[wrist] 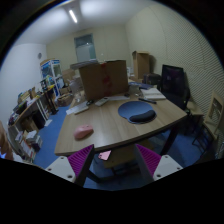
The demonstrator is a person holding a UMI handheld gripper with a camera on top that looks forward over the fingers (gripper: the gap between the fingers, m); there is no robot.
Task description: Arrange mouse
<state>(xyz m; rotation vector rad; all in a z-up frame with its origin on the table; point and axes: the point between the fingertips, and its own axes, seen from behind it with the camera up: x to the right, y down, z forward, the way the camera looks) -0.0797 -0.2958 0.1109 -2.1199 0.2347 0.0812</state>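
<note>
One pink mouse [83,131] is being approached on the table [120,135], well beyond the empty, spread-apart gripper [114,160]; closing in around it is being called for next.

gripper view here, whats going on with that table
A hand-held gripper hangs open short of a wooden table, holding nothing. A pinkish mouse lies on the table beyond the fingers, apart from a round blue pad farther back. A cardboard box stands at the far edge. Nothing has been touched yet.
</note>
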